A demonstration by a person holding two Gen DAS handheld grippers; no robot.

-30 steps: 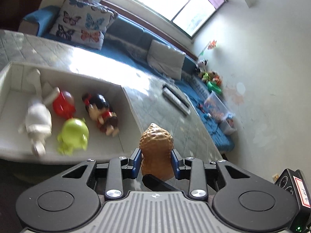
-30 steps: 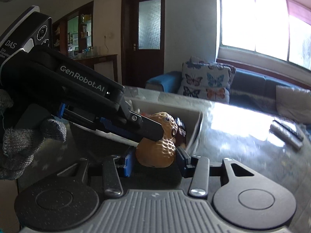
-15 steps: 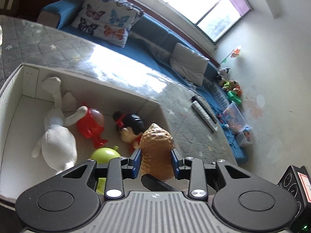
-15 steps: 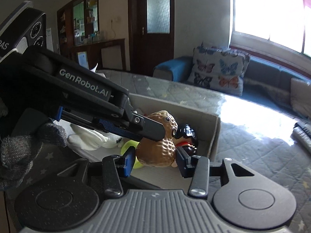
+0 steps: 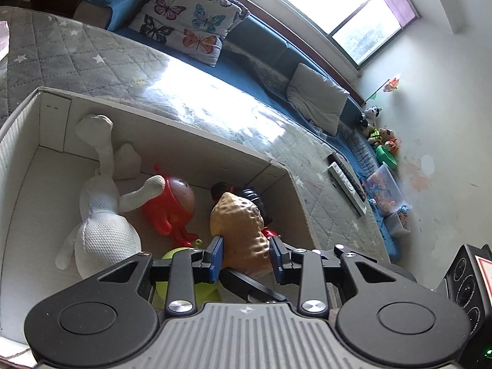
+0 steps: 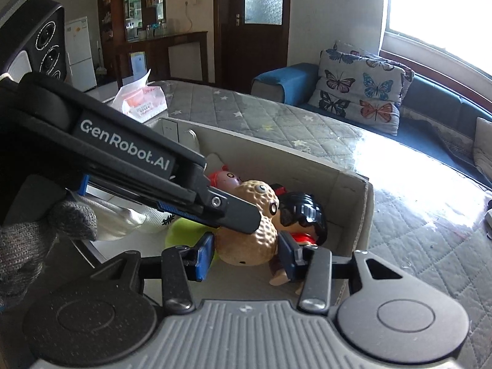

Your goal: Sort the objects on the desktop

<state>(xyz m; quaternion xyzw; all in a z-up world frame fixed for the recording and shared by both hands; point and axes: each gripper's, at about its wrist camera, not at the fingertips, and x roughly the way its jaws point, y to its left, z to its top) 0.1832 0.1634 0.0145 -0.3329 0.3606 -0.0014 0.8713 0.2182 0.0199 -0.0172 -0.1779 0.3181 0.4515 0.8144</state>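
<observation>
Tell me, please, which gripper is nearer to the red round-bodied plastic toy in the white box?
Left, though only by a little. The left gripper hangs just beside the red round-bodied plastic toy, gripping the tan peanut-shaped toy. The right gripper grips that same peanut from the far side.

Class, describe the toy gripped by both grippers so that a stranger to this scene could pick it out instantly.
Find the open white cardboard box on the grey quilted table. Over its near right corner, the peanut toy is gripped from two sides. Alone among the toys there, it is tan, dimpled like a shell, with small round eyes.
</observation>
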